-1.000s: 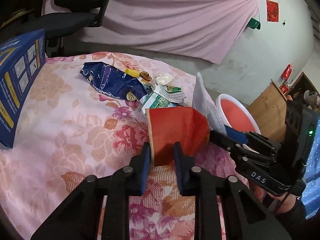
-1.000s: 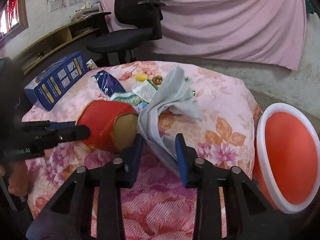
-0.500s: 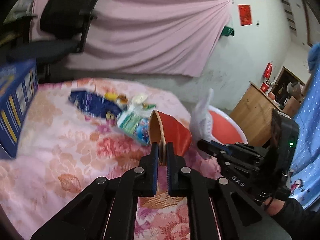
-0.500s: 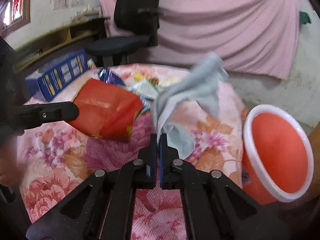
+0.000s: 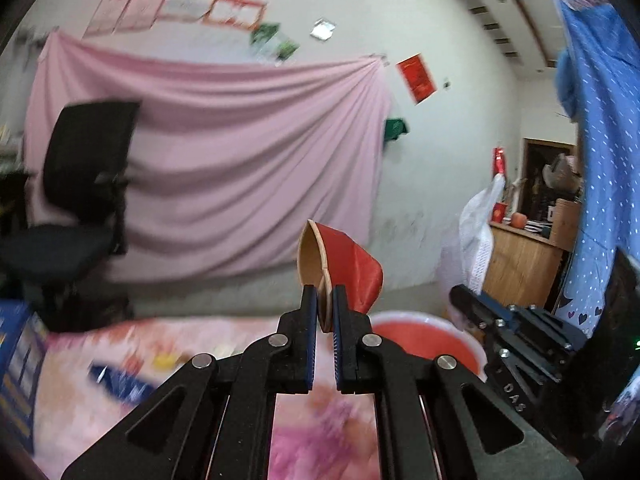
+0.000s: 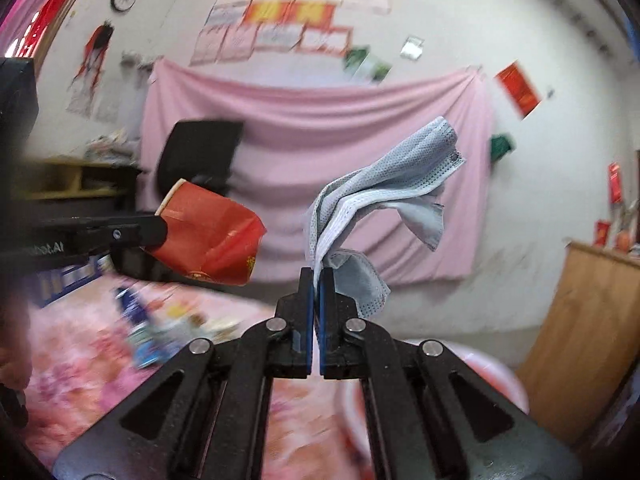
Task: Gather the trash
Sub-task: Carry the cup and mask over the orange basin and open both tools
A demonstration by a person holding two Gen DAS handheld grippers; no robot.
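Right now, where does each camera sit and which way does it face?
Left wrist: on the left gripper, facing the pink curtain; its fingers clamp a red paper cup, right gripper at right.
Right wrist: on the right gripper, same wall; fingers clamp face masks, left gripper at left.
Shared: curtain, office chair, cup, red bin.

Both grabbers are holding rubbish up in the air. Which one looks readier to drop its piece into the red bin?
Probably the left. The left gripper pinches the red paper cup just over the red bin, which lies right beyond its fingers. The right gripper, holding the face mask, sees only the bin's blurred rim low down.
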